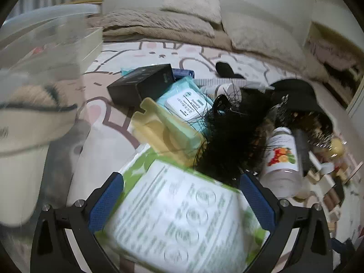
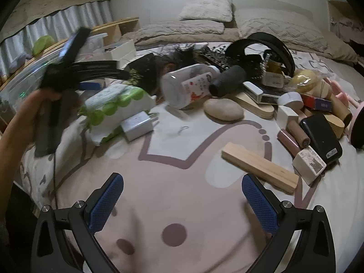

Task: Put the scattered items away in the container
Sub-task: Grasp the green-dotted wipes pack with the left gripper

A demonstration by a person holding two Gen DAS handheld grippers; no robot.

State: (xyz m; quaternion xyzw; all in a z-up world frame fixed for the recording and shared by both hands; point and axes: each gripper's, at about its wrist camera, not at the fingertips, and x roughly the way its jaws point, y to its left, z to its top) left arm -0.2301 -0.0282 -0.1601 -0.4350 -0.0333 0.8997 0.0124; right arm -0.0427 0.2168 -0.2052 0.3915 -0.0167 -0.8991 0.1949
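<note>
A green and white wipes pack (image 1: 182,216) fills the space between the wide-apart fingers of my left gripper (image 1: 182,179); the pack is blurred and I cannot tell whether the pads touch it. The right wrist view shows the same pack (image 2: 113,104) lying on the patterned bed cover, with the left gripper (image 2: 66,72), held by a person's hand (image 2: 41,100), blurred just left of and above it. A clear plastic container (image 1: 45,34) stands at the left, also visible as the clear container (image 2: 22,79). My right gripper (image 2: 182,179) hovers open over bare cover.
Around the pack lie a yellow tray (image 1: 163,127), teal wipes (image 1: 186,100), a black box (image 1: 141,84), a black feathery item (image 1: 229,136) and a fruit-label bottle (image 2: 188,86). A white charger (image 2: 138,125), wooden block (image 2: 259,170), power bank (image 2: 320,136) and several small items lie right.
</note>
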